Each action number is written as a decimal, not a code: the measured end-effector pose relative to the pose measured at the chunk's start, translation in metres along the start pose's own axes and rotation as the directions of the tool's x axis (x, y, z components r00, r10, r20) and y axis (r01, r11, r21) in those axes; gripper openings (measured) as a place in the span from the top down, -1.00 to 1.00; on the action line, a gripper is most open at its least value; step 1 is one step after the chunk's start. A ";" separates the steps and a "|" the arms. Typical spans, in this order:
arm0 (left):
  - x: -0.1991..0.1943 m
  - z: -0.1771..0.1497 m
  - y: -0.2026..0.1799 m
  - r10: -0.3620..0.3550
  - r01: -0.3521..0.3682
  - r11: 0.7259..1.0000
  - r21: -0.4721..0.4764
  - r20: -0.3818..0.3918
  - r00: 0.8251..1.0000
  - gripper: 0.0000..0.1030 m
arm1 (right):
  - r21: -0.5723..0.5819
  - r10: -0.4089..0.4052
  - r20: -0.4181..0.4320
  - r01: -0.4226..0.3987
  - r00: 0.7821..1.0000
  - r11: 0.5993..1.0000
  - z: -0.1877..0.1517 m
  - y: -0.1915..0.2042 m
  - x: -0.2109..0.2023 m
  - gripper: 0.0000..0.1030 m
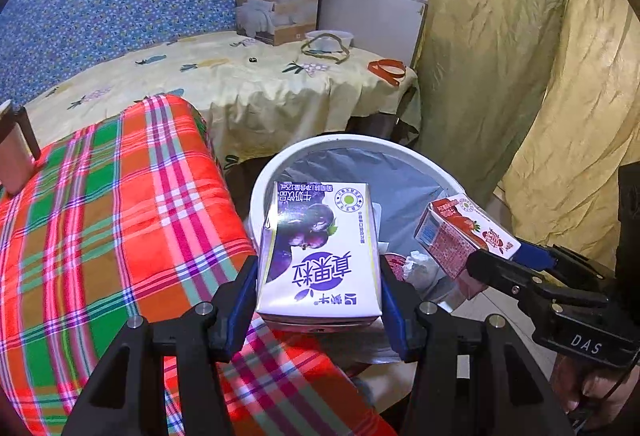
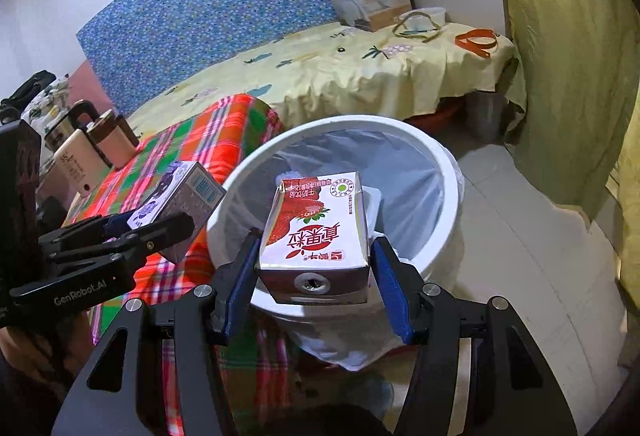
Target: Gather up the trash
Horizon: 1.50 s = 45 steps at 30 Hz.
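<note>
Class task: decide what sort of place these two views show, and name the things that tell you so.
Probably a bedroom in a home: a bed under a yellow printed sheet, a plaid blanket, and a lined white trash bin on a tiled floor.

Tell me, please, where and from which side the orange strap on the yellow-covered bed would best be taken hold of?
Probably from above, at the doubled end of the orange strap nearest the bed's edge. It lies flat and limp on the cloth, so only a top-down pinch across its narrow width would catch it.
</note>
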<state>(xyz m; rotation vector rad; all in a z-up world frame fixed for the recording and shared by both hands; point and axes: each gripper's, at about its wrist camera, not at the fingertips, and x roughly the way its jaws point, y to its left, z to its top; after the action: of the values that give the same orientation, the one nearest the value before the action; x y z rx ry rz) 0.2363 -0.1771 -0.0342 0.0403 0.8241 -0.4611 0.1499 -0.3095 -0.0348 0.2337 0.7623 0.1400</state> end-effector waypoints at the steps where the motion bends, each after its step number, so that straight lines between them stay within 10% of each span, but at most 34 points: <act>1: 0.003 0.001 -0.001 -0.004 0.004 1.000 0.000 -0.003 1.000 -0.08 | 0.002 -0.002 -0.005 0.002 1.000 1.000 0.000 -0.001 0.001 -0.13; 22: 0.005 0.002 0.008 -0.043 0.043 0.999 -0.030 0.023 0.999 -0.18 | -0.013 -0.024 -0.017 0.024 1.000 1.000 0.001 -0.004 0.002 -0.15; 45: -0.094 -0.066 0.028 0.082 -0.068 0.990 -0.124 0.106 0.991 -0.18 | -0.102 0.057 0.041 -0.052 0.998 0.993 -0.021 0.053 -0.037 -0.15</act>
<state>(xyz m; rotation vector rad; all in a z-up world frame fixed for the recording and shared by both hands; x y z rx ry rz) 0.1467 -0.1026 -0.0158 -0.0645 0.7368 -0.3391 0.1073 -0.2626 -0.0111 0.1608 0.7030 0.2242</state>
